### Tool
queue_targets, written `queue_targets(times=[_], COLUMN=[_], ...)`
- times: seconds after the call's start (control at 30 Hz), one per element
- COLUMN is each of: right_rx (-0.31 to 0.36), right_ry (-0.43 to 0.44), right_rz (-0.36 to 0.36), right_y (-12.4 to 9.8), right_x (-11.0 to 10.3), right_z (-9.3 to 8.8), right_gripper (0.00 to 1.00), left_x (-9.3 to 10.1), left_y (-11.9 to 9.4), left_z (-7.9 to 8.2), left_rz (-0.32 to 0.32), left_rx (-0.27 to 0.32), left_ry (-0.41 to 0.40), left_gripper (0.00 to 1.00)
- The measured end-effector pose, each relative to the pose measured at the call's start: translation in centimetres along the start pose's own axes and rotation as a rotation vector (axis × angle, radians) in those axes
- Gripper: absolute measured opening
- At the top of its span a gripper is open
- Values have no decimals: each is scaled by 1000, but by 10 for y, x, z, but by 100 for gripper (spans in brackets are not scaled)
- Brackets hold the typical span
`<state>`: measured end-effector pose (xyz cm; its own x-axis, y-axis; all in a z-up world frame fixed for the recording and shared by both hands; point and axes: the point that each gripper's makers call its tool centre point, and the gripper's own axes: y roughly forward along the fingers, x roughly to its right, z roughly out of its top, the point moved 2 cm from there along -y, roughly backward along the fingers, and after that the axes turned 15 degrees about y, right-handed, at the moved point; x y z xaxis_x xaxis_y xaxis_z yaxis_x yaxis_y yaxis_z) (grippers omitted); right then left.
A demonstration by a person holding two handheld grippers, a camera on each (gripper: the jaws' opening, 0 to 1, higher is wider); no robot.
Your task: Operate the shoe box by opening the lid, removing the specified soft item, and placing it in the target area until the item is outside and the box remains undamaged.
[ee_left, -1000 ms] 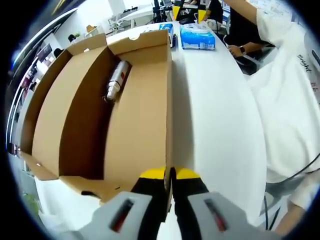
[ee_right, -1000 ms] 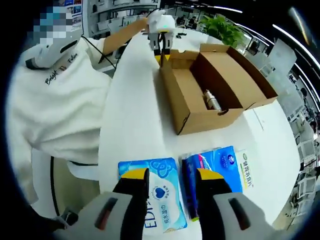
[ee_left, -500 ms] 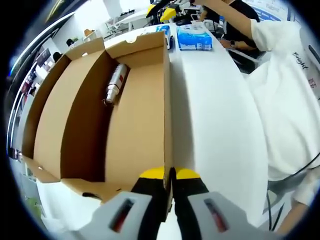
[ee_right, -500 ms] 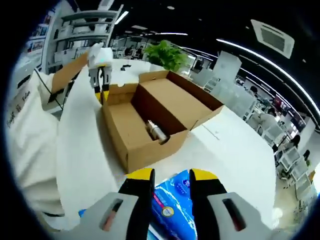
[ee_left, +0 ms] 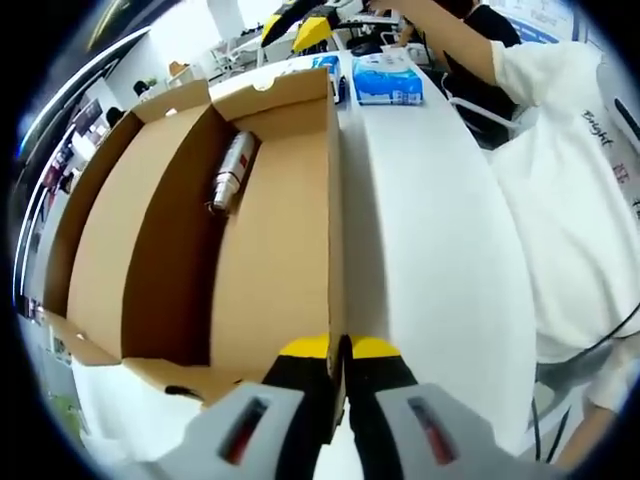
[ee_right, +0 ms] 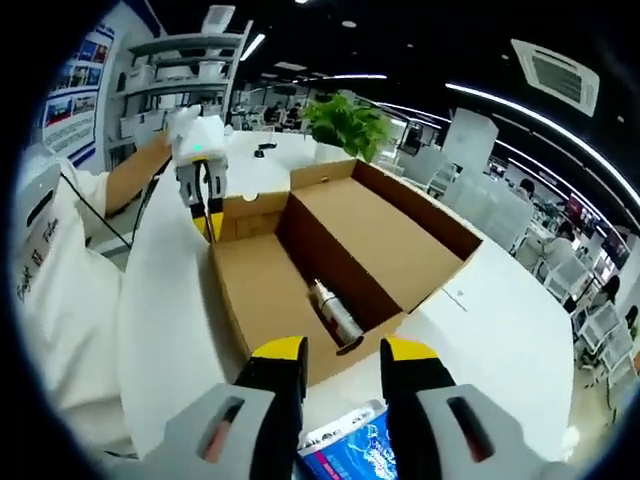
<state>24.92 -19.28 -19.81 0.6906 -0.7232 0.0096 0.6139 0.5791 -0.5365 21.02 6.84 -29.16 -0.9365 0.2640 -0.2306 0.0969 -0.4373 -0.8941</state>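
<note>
1. While office shelves and a potted plant (ee_right: 347, 125) stand behind, the white table (ee_left: 430, 230) carries the open shoe box (ee_left: 250, 230).
2. Inside lies a metal bottle (ee_left: 229, 172).
3. Left gripper (ee_left: 340, 347) pinches the box wall.
4. Right gripper (ee_right: 340, 352), jaws parted, hovers over a blue tissue pack (ee_right: 345, 448).

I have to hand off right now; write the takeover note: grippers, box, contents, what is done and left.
Left gripper: shut on the near end wall of the shoe box, steadying it.
Right gripper: open, hovering at the box's other end, above the blue tissue packs on the white table.
Box: lid already folded open, no damage visible.
Inside: a metal bottle lying by the lid-side wall; no soft item visible in the box.
Whether the tissue packs are the removed item, I cannot tell.
Left: confirm the soft item and target area, then release the box.
</note>
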Motion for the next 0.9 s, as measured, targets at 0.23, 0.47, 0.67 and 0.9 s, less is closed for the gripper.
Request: queue_targets(times=[0.23,0.47,0.67,0.9], right_rx=[-35,-205,-290,-397], right_ry=[-117,-240,-323,-361], right_rz=[37,134,73,99], right_y=[14,42,59,86], right_x=[-11,-31,-23,-29], right_z=[12,16,17,7], right_gripper=[30,29,29,26], left_x=[0,2,2,3], left_y=[1,2,3,3], left_z=[3,3,4,4], left_rz=[2,0,4,-4], left_rx=[26,12,11,0], left_ry=[7,-6,-8,-12], left_gripper=[3,3,3,3])
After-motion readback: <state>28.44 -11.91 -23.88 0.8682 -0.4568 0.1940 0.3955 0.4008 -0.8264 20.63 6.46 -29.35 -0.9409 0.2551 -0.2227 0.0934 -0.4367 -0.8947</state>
